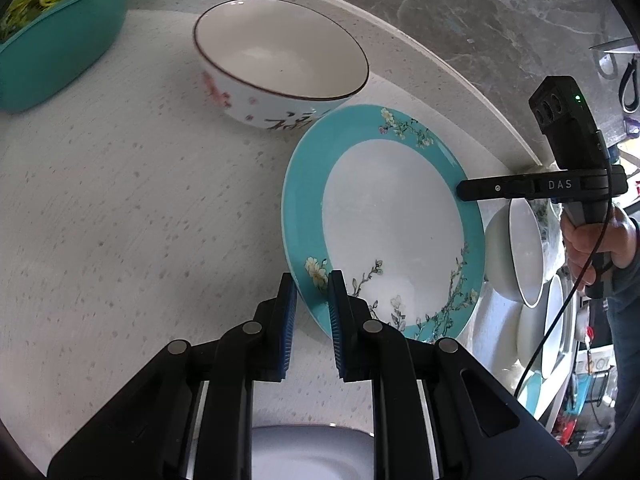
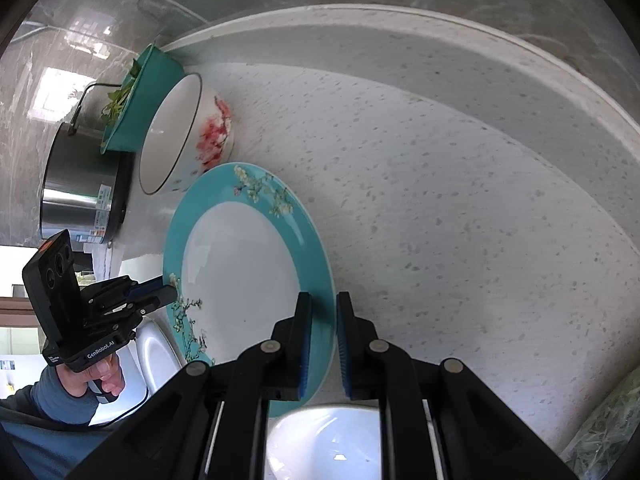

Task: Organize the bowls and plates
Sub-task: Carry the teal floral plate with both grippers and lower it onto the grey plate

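Note:
A teal-rimmed plate with flower sprigs (image 1: 392,232) lies on the speckled white counter (image 1: 120,200); it also shows in the right wrist view (image 2: 240,272). My left gripper (image 1: 312,292) has its two blue pads either side of the plate's near rim, shut on it. My right gripper (image 2: 323,320) is shut on the opposite rim, and shows in the left wrist view (image 1: 464,192). My left gripper also shows in the right wrist view (image 2: 168,292). A white bowl with red blossoms (image 1: 280,64) stands just behind the plate, also in the right wrist view (image 2: 184,132).
A teal tub of greens (image 1: 52,28) stands at the back left. A steel pot (image 2: 80,196) stands beyond it. White bowls (image 1: 516,252) and plates stand beside the counter edge. A white dish (image 2: 328,440) lies under my right gripper.

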`<state>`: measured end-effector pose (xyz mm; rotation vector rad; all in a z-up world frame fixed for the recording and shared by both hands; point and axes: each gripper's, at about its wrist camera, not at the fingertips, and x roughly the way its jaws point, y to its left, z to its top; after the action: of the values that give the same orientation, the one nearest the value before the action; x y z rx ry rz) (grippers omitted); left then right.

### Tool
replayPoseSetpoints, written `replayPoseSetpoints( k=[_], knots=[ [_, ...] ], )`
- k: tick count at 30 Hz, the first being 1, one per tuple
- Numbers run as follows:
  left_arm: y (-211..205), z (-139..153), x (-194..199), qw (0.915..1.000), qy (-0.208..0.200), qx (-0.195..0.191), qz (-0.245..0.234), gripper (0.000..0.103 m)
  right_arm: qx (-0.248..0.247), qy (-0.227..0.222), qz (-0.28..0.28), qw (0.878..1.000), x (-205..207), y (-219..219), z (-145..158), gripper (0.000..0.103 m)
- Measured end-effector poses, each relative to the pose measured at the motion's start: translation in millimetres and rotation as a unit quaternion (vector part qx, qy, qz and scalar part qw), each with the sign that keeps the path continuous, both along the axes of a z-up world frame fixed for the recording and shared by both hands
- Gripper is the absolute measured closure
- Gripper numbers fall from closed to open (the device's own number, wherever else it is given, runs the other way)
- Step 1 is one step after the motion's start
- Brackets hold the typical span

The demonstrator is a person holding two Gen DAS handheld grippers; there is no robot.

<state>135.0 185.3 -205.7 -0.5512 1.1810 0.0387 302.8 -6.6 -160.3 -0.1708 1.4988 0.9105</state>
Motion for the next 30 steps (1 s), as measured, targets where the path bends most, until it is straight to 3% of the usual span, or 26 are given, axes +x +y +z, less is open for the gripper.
replayPoseSetpoints(
  k=[22, 30],
  knots=[
    [8, 11, -26, 0.9997, 0.003, -0.008, 0.022, 0.089, -0.005, 0.009, 0.035, 0.999, -33, 32, -1, 0.088],
    [18, 29, -50, 0.9995, -0.008, -0.003, 0.032, 0.089, -0.001, 0.010, 0.049, 0.999, -58, 45, 4, 0.087]
  ],
)
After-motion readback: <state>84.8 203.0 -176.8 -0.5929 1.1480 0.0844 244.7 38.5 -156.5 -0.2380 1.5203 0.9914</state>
